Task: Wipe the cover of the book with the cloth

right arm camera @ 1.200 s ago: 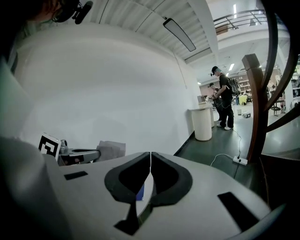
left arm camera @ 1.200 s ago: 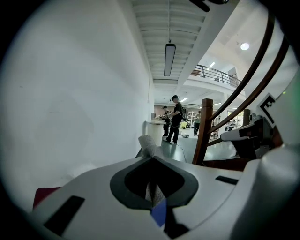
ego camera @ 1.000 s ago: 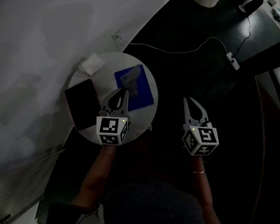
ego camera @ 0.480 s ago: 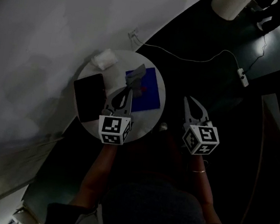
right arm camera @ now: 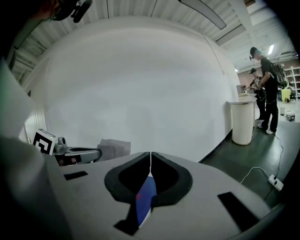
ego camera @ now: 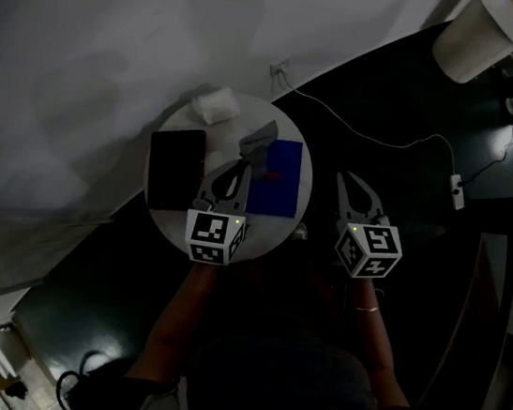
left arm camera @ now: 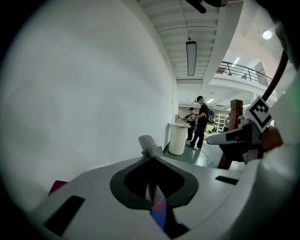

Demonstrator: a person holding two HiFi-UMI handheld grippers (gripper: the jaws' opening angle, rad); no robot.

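A blue book point(ego camera: 279, 176) lies on the right half of a small round white table point(ego camera: 226, 219). My left gripper point(ego camera: 243, 158) is shut on a grey cloth point(ego camera: 258, 139) at the book's left edge; I cannot tell whether the cloth touches the cover. In the left gripper view the cloth point(left arm camera: 150, 146) sticks up past the closed tips of the left gripper point(left arm camera: 151, 157), with the blue book point(left arm camera: 160, 216) showing below. My right gripper point(ego camera: 351, 190) hangs shut and empty beside the table, to the right of the book. Through its jaws the right gripper point(right arm camera: 150, 157) view shows the blue book point(right arm camera: 145, 197).
A black book or tablet point(ego camera: 174, 169) lies on the table's left side, and a crumpled white wad point(ego camera: 215, 104) sits at its far edge. A white cable point(ego camera: 371, 130) with a power strip point(ego camera: 454, 191) runs over the dark floor. A white bin point(ego camera: 476, 41) stands far right.
The head view has swung, so the table sits further right and lower in frame. The left gripper stays shut on the cloth at the book. The right gripper has barely moved.
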